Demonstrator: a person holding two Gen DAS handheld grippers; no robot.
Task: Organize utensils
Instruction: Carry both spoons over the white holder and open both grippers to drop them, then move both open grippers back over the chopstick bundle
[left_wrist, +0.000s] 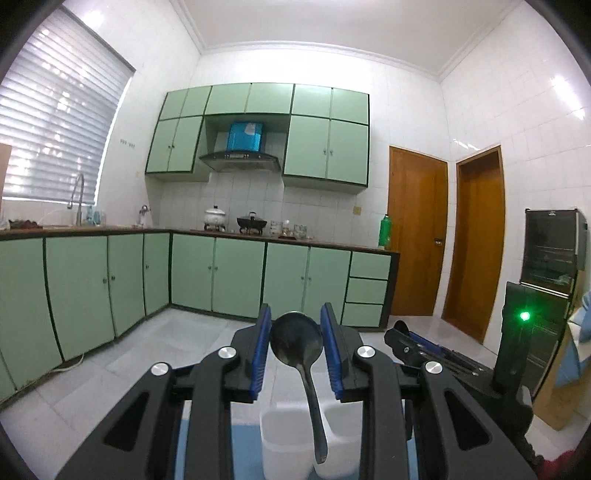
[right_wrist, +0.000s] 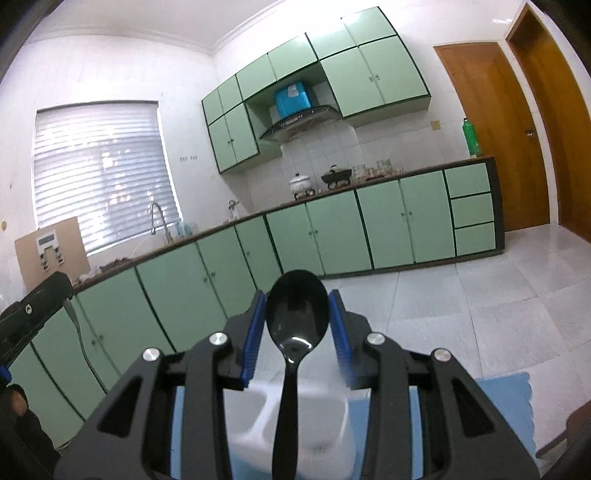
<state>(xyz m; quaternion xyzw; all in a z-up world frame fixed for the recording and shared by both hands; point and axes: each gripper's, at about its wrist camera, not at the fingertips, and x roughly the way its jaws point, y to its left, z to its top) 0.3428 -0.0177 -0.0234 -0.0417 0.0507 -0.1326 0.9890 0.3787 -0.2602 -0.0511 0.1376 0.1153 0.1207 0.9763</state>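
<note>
- Left wrist view: my left gripper (left_wrist: 295, 332) is closed on a dark metal spoon (left_wrist: 297, 341). The bowl sits between the blue fingers (left_wrist: 258, 350), the edges touching the pads, and the handle hangs down toward the camera.
- Below the spoon stands a white utensil holder (left_wrist: 275, 439) with two compartments, on a blue mat (left_wrist: 242, 458). The handle's end shows over the divider; I cannot tell which compartment it would fall into.
- At the right edge of this view is my other gripper (left_wrist: 413, 341), too side-on to read its state here.
- Right wrist view: my right gripper (right_wrist: 297, 321) is closed on a black plastic spoon (right_wrist: 295, 317), held by the bowl edges the same way, handle hanging down.
- The same white holder (right_wrist: 258, 413) is blurred below it, on the blue mat (right_wrist: 506, 402) covering the table.
- Risks as I judge them: both grips are on curved, smooth bowl rims, so either spoon could swivel or slip out if I jolt my hands.
- With the fingers pointing out across the kitchen, I see little of the holder, so I could lower a handle onto the divider or rim and tip the light holder.
- Both hands working over one small holder could also knock together.
</note>
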